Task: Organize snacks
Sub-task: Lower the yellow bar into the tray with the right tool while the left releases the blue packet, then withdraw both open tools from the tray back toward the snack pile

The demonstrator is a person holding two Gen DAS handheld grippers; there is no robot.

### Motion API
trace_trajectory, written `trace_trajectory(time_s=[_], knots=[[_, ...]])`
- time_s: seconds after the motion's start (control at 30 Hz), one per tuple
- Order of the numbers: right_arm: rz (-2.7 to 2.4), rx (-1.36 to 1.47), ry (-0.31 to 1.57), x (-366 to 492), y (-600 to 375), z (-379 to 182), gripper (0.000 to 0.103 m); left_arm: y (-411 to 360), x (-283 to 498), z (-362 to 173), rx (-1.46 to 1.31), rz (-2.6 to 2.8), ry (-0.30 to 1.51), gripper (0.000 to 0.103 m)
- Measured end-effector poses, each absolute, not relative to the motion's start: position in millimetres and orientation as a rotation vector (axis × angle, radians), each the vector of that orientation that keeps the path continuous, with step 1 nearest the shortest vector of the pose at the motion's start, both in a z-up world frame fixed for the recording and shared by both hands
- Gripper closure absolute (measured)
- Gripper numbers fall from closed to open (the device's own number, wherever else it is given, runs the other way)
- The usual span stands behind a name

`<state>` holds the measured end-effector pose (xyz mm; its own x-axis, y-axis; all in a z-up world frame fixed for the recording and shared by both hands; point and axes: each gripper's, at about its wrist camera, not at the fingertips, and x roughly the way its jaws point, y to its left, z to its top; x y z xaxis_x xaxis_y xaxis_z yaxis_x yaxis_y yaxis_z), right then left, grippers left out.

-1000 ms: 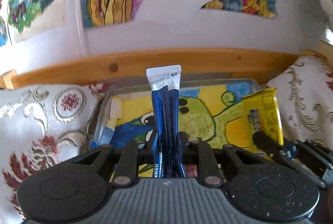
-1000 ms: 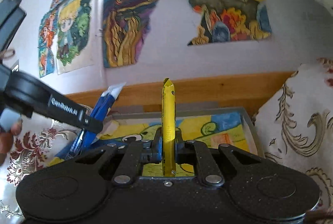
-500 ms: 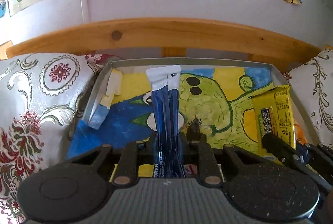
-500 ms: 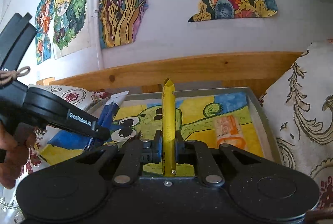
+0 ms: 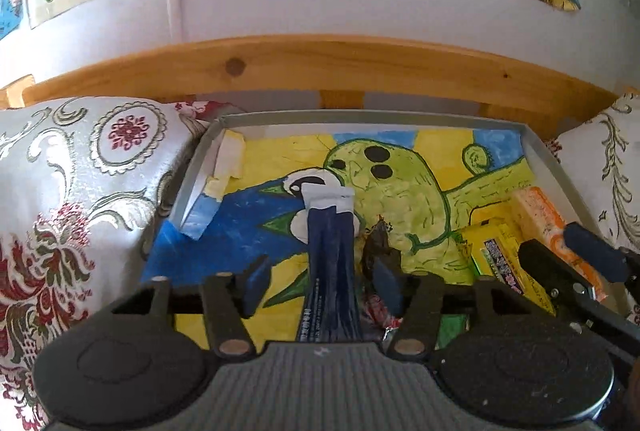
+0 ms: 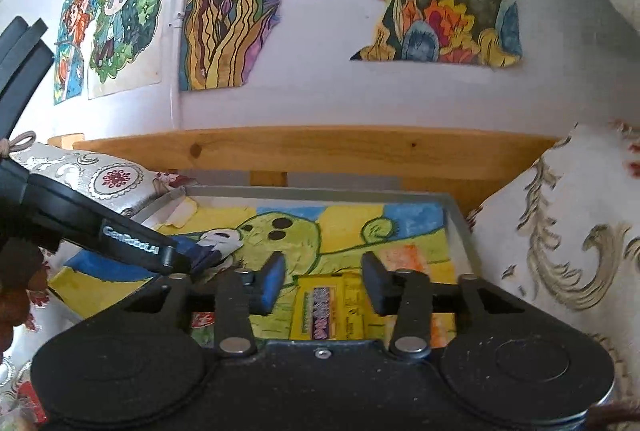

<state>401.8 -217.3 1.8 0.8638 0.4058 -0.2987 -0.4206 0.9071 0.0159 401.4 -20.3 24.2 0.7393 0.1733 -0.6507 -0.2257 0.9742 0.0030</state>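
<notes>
A dark blue stick packet with a white end (image 5: 330, 251) lies in the grey tray (image 5: 360, 119), between the spread fingers of my open left gripper (image 5: 320, 283); neither pad presses it. My right gripper (image 6: 323, 283) is open too, and a yellow snack packet (image 6: 328, 311) lies flat in the tray (image 6: 320, 191) just below its fingers. The left wrist view shows that yellow packet (image 5: 496, 251) at the tray's right side, under the right gripper (image 5: 556, 245). In the right wrist view, the left gripper (image 6: 172, 255) hangs over the blue packet (image 6: 208, 251).
A painted green-and-yellow drawing lines the tray. An orange packet (image 5: 548, 215) lies along its right wall. Patterned pillows (image 5: 80, 191) (image 6: 560, 251) flank the tray, and a wooden rail (image 5: 320, 67) runs behind it. A hand (image 6: 16, 287) holds the left gripper.
Both grippers moved down over the tray and opened. The blue packet left the left jaws, and the yellow packet left the right jaws; both now lie in the tray.
</notes>
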Motion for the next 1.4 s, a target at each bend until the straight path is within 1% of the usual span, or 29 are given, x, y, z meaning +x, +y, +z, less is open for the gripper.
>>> trace_trajectory(time_s=[0.03, 0.07, 0.13, 0.2, 0.27, 0.47, 0.53, 0.6, 0.87, 1.07, 1.4], knots=[[0.424, -0.059, 0.291, 399.8, -217.2, 3.8, 0.045, -19.2, 398.3, 25.9, -0.086, 0.225, 0.697, 0.03], [0.414, -0.066, 0.282, 397.6, -217.9, 5.9, 0.042, -17.9, 394.8, 27.6, -0.094, 0.231, 0.684, 0.024], [0.402, -0.075, 0.266, 393.3, -219.5, 10.5, 0.037, -15.2, 386.8, 31.2, -0.108, 0.247, 0.656, 0.017], [0.389, -0.081, 0.253, 388.6, -221.5, 16.0, 0.032, -13.1, 378.4, 34.9, -0.121, 0.26, 0.63, 0.013], [0.381, -0.084, 0.242, 383.3, -223.9, 21.4, 0.027, -10.6, 368.7, 38.1, -0.141, 0.27, 0.605, 0.007], [0.359, -0.075, 0.219, 359.3, -234.7, 37.6, 0.012, -6.9, 337.4, 46.0, -0.166, 0.288, 0.544, 0.001], [0.356, -0.066, 0.212, 350.1, -237.7, 41.4, 0.004, -6.7, 324.9, 48.8, -0.164, 0.295, 0.524, 0.001], [0.356, -0.059, 0.204, 340.5, -240.1, 45.2, 0.001, -6.1, 311.7, 51.6, -0.163, 0.297, 0.511, 0.001], [0.335, -0.047, 0.16, 297.7, -244.3, 58.4, 0.001, 0.6, 265.2, 59.0, -0.167, 0.299, 0.496, 0.001], [0.327, -0.055, 0.133, 259.6, -247.4, 57.2, 0.001, 7.4, 231.2, 58.3, -0.182, 0.302, 0.486, 0.001], [0.31, -0.075, 0.174, 200.2, -252.9, 42.9, 0.001, 7.3, 179.8, 51.8, -0.166, 0.276, 0.469, 0.001]])
